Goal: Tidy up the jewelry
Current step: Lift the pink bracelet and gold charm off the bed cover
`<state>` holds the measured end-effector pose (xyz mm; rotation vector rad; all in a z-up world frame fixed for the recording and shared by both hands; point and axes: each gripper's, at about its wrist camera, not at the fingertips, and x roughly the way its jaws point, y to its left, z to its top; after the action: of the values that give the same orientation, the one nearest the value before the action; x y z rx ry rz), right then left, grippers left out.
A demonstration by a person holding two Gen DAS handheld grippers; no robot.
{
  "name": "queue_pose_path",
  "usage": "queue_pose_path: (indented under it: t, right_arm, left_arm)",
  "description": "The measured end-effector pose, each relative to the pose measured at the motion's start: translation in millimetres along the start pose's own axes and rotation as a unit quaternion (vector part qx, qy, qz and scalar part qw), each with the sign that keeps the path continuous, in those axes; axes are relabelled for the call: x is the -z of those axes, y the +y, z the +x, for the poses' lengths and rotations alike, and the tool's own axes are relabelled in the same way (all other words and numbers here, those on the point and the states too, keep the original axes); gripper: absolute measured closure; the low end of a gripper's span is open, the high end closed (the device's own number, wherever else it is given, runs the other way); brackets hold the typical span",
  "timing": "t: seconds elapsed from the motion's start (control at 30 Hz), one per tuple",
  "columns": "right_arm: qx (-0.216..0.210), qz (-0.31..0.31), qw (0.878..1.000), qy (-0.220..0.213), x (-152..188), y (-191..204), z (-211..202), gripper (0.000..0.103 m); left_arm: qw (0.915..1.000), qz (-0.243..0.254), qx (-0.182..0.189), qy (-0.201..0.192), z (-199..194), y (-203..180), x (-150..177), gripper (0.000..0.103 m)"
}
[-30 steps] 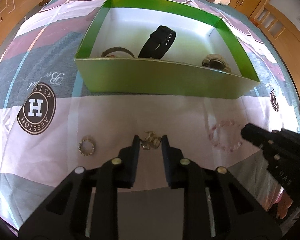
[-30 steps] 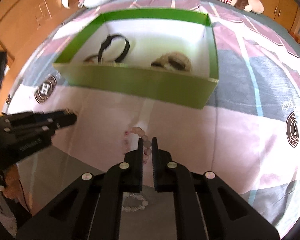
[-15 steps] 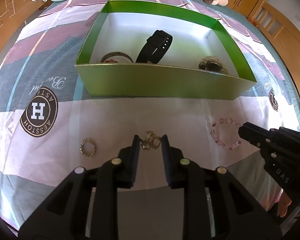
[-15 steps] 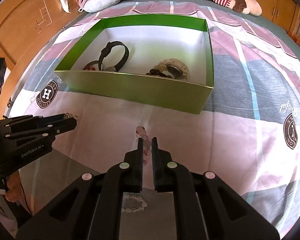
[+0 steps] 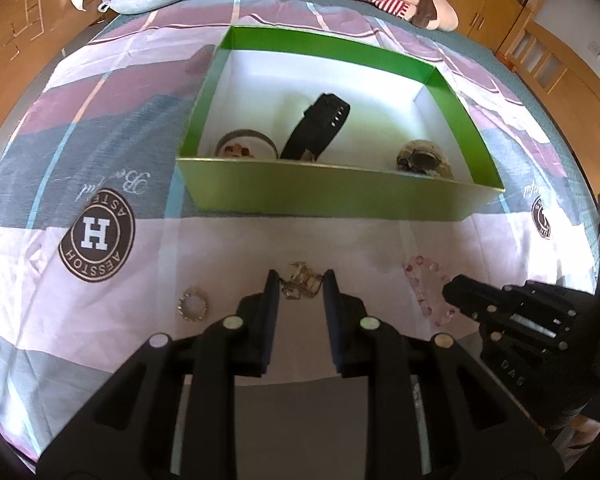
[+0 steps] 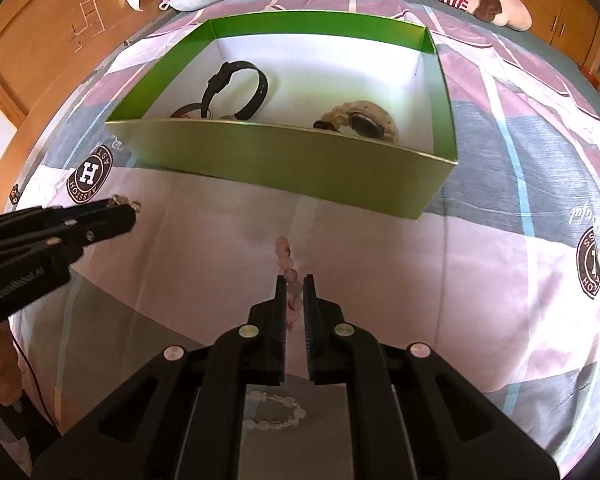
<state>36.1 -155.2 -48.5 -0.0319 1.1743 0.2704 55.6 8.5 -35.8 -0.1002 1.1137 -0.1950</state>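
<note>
Both grippers are pointed steeply down at a patterned bedsheet [image 5: 100, 92] in front of a green box [image 5: 332, 196]. On the left gripper [image 5: 298, 286] the jaws are seen standing narrowly apart, with a small tangle of gold jewelry [image 5: 300, 284] between the fingertips; whether the pads actually press on it cannot be told from either view. A small ring-shaped piece [image 5: 192, 305] is seen lying on the sheet just to the left of that gripper, clear of its fingers.

On the right gripper [image 6: 295, 292] the jaws are drawn almost together on a pink bead bracelet [image 6: 288, 268], whose beads are clamped between the fingertips, while the rest of the strand trails ahead over the sheet toward the box. In the left wrist view the same bracelet is seen as a loop beside the right gripper's tip. A second, clear bead bracelet [image 6: 276, 412] lies under the right gripper's body, at the edge of the sheet.

Inside the box, three items are held on its white floor: a black strap watch [image 5: 320, 128] standing on edge near the middle, a beige watch [image 6: 360, 122] to the right, and a thin bangle [image 5: 246, 146] to the left by the near wall
</note>
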Motion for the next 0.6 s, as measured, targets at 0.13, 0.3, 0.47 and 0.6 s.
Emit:
queue_pose_path:
  t: [0.13, 0.3, 0.47, 0.6]
  right_arm:
    - [0.0, -0.002, 1.0, 0.001, 0.4, 0.5, 1.2, 0.095]
    - [-0.001, 0.001, 1.0, -0.001, -0.2, 0.2, -0.1, 0.095]
    - [-0.003, 0.0, 1.0, -0.004, -0.3, 0.8, -2.3, 0.095]
    - [-0.004, -0.001, 1.0, -0.003, -0.1, 1.2, -2.6, 0.095]
  left_arm:
    - [1.0, -0.003, 0.001, -0.001, -0.5, 1.9, -1.4, 0.081]
    - [1.0, 0.003, 0.001, -0.001, -1.0, -1.0, -0.5, 0.081]
    - [1.0, 0.007, -0.002, 0.001, 1.4, -3.2, 0.4, 0.081]
    - [0.9999, 0.011, -0.003, 0.003, 2.6, -4.4, 1.4, 0.081]
